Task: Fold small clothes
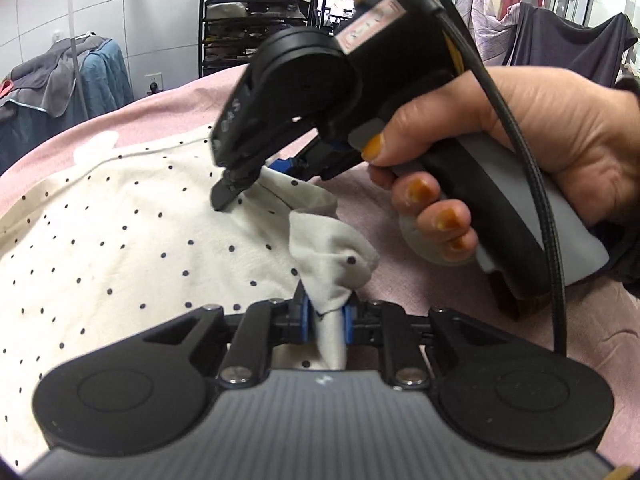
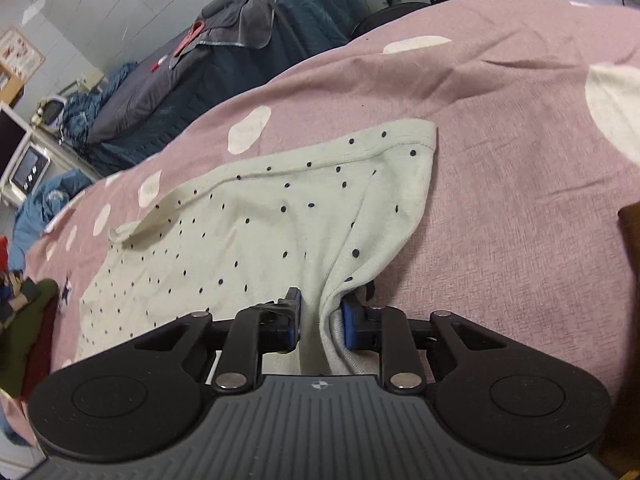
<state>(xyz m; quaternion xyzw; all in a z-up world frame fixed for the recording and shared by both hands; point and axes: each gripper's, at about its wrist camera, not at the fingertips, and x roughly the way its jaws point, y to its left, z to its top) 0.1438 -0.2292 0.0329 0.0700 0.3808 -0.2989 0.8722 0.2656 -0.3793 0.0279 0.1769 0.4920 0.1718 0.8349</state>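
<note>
A small cream garment with dark polka dots [image 1: 132, 240] lies spread on a pink cover. My left gripper [image 1: 326, 316] is shut on a bunched corner of the garment [image 1: 332, 260] at its near right edge. My right gripper [image 1: 236, 190], held in a hand, shows in the left wrist view with its fingers pinching the garment's far right edge. In the right wrist view the right gripper [image 2: 320, 320] has its jaws around a fold of the garment [image 2: 260, 224], with a small gap beside the left pad.
The pink cover with pale spots [image 2: 500, 160] spans the surface. Grey and blue cloths [image 2: 240, 36] are draped behind it. A black shelf rack [image 1: 256, 28] stands at the back. Folded dark clothes [image 2: 24, 320] lie at the left edge.
</note>
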